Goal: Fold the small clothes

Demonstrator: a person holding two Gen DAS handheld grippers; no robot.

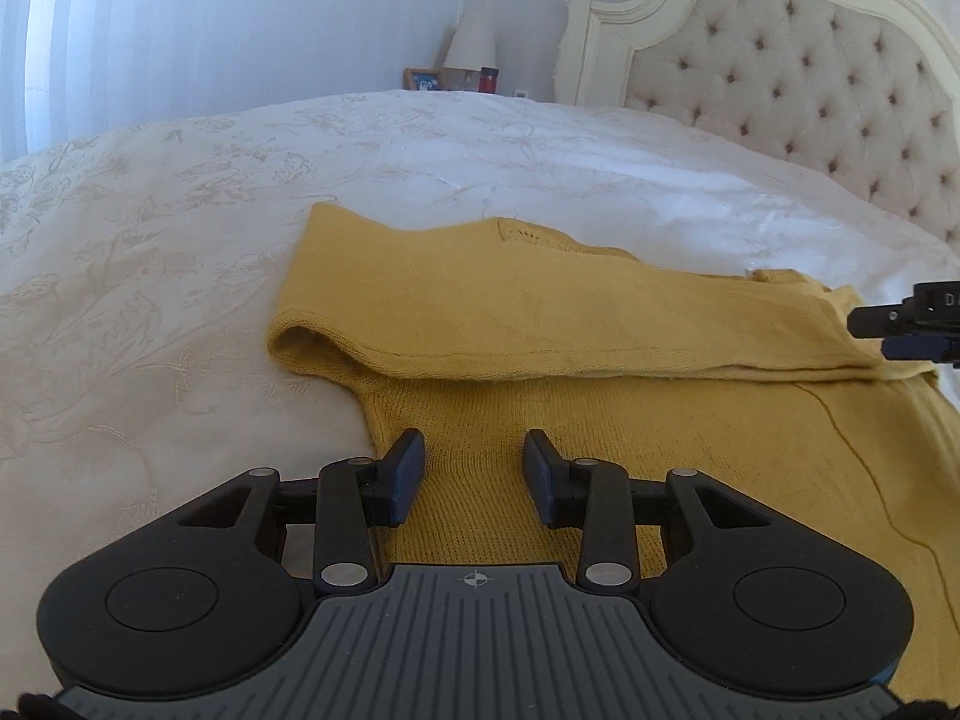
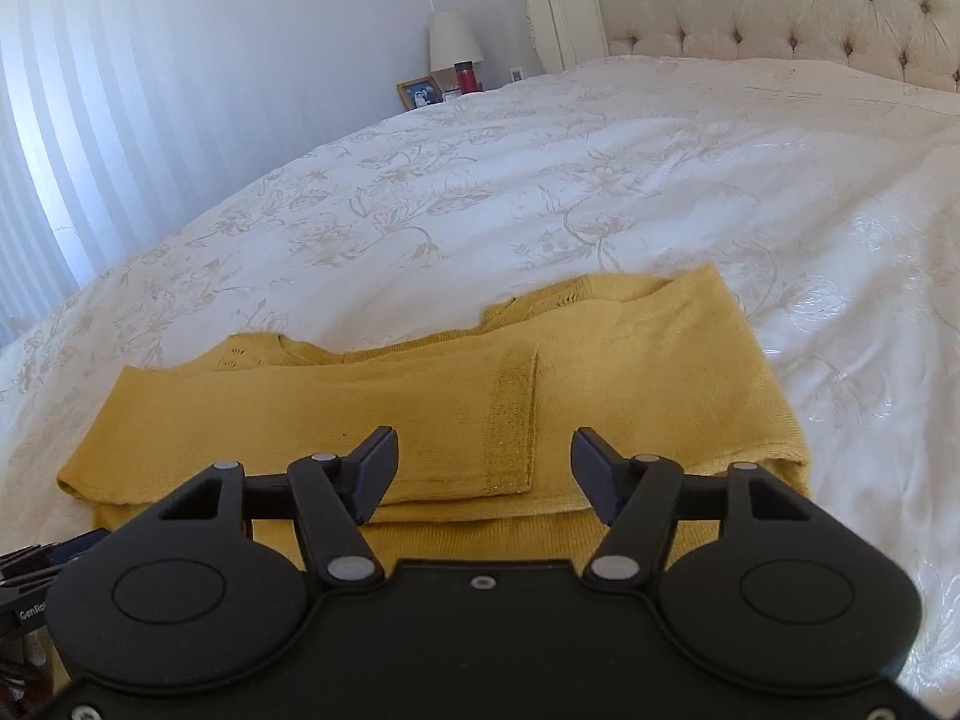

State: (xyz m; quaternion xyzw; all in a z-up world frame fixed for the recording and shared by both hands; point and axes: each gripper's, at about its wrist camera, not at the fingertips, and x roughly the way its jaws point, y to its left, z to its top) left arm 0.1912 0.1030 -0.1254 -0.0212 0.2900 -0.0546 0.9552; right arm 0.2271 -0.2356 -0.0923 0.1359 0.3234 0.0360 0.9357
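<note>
A mustard yellow knit sweater (image 1: 540, 324) lies flat on the bed, with its sleeves folded across its body. It also shows in the right wrist view (image 2: 600, 372), where a ribbed cuff (image 2: 513, 420) lies on top. My left gripper (image 1: 474, 450) is open and empty, just above the near part of the sweater by its left edge. My right gripper (image 2: 485, 450) is open and empty, over the folded sleeves. The right gripper's tip shows at the right edge of the left wrist view (image 1: 900, 330).
The sweater lies on a white bedspread (image 2: 540, 180) with a pale floral pattern. A tufted cream headboard (image 1: 810, 72) stands at the back right. A nightstand with a lamp (image 2: 453, 42), a photo frame (image 2: 419, 93) and a red jar (image 2: 467, 75) stands beyond the bed.
</note>
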